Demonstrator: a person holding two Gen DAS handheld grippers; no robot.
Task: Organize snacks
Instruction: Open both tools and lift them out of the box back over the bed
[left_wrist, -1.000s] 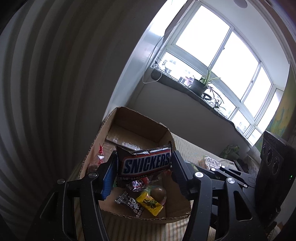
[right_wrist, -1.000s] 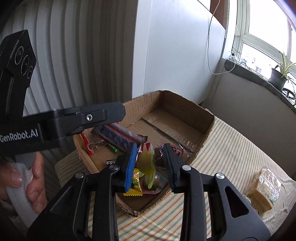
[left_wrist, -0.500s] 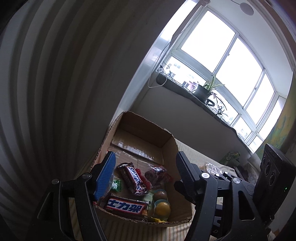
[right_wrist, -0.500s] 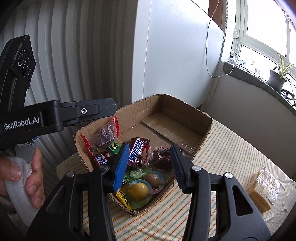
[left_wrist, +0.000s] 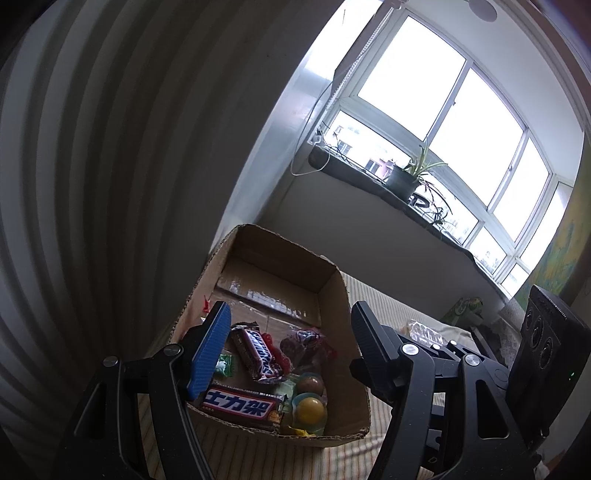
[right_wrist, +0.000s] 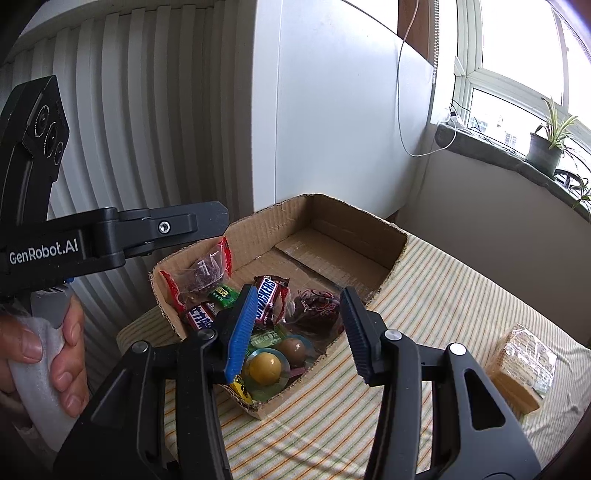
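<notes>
An open cardboard box (left_wrist: 328, 273) (right_wrist: 354, 214) sits on a striped cloth. Several snacks fill its near end: a Snickers bar (left_wrist: 258, 354) (right_wrist: 267, 302), a second bar with Chinese lettering (left_wrist: 242, 404), a yellow ball candy (left_wrist: 310, 410) (right_wrist: 264, 371), a brown ball candy (right_wrist: 291, 349), a red-edged clear packet (right_wrist: 201, 273) and a dark red packet (right_wrist: 319, 306). My left gripper (left_wrist: 290, 350) is open and empty above the box's near end. My right gripper (right_wrist: 299, 328) is open and empty above the same end.
A wrapped pastry packet (right_wrist: 521, 369) (left_wrist: 423, 330) lies on the cloth right of the box. The left gripper's body (right_wrist: 110, 232) reaches in from the left, held by a hand (right_wrist: 48, 354). A ribbed wall stands behind the box. A potted plant (right_wrist: 546, 147) is on the window sill.
Both grippers opened and dropped their snacks into the box: the left let go of the Snickers bar, the right let go of the yellow ball candy. Both have drawn back slightly.
</notes>
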